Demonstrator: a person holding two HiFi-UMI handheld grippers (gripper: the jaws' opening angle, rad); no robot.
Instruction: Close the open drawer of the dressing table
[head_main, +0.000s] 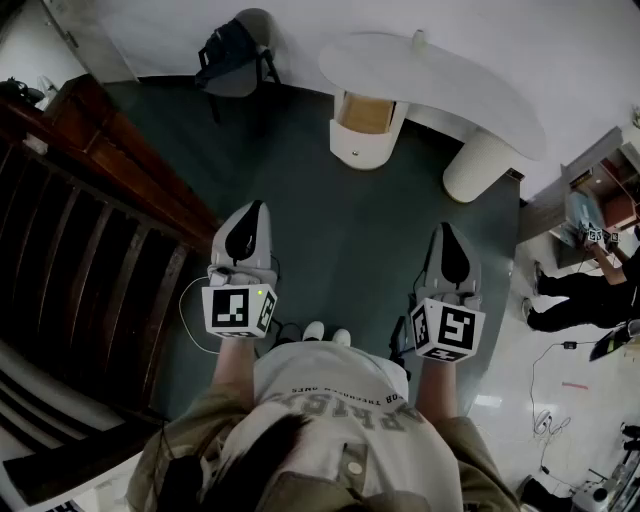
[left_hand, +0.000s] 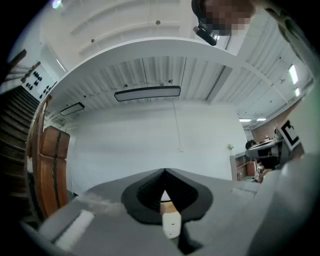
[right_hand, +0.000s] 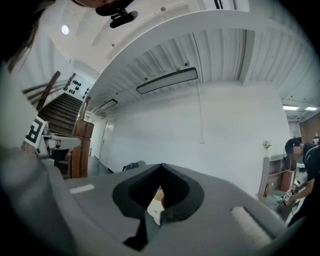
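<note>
Drawer stands pulled out of the white dressing table at twelve o'clock in the head view, well apart from the left gripper and right gripper over the dark floor. Left gripper view: jaws clenched together, empty. Right gripper view: jaws likewise pressed together, holding nothing.

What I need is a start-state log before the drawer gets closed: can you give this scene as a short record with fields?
drawer: open, wooden inside showing, in the white dressing table
left gripper: shut, empty, well short of the drawer
right gripper: shut, empty, also short of it
floor: dark carpet between the grippers and the table
chair: left of the table
</note>
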